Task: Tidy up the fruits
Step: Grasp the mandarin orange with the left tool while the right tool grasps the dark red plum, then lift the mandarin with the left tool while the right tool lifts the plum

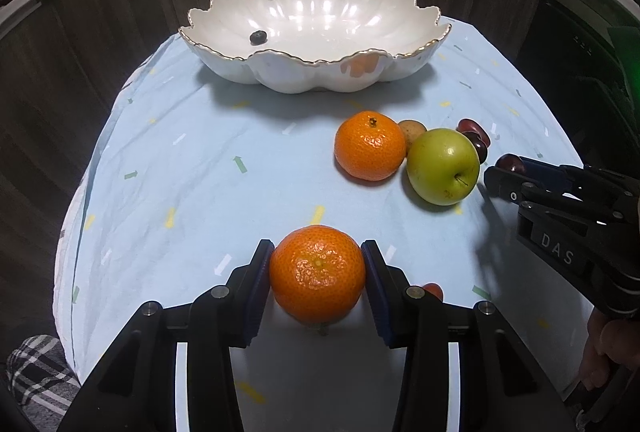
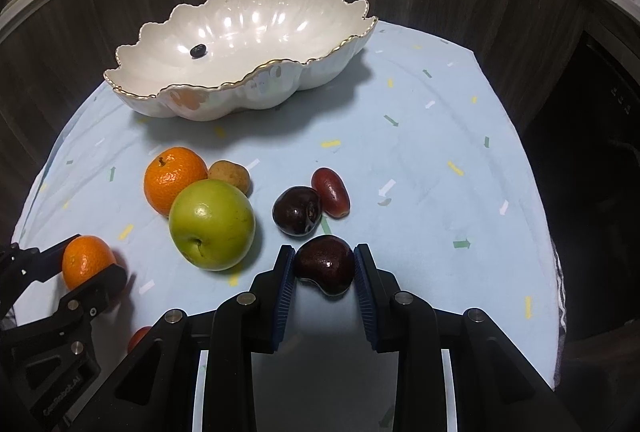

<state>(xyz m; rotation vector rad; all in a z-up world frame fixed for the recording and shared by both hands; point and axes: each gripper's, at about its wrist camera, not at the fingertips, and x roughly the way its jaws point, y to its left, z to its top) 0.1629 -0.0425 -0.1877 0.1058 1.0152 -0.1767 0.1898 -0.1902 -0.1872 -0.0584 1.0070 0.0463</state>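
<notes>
Presently, findings by item:

Left gripper: the left gripper is clamped on a mandarin; both blue pads press its sides at the widest part, the sensible hold for a round fruit that would otherwise roll. A shadow under the fruit suggests it is lifted off the cloth, though contact cannot be ruled out.

Right gripper: the right gripper is closed on a dark cherry, pads touching either flank. The narrow jaw gap suits so small a fruit.

Bowl: the scalloped white bowl stands on the desk well ahead of both grippers, near the far edge. It holds a single blueberry to the left of centre, so I judge it the destination and the sorting barely begun.

Loose fruit ahead of the right gripper: a second cherry and a red grape lie just beyond its tips, touching or nearly so.

Loose fruit to the left of it: a green apple, a second mandarin and a small brown fruit sit clustered together, between the two grippers.

Near fruit: a small red fruit shows beside the left gripper's right finger, mostly hidden; kind undetermined.

Judgement: both loads appear ready for carrying forward to the bowl. The cherry's glossy skin may slip.
</notes>
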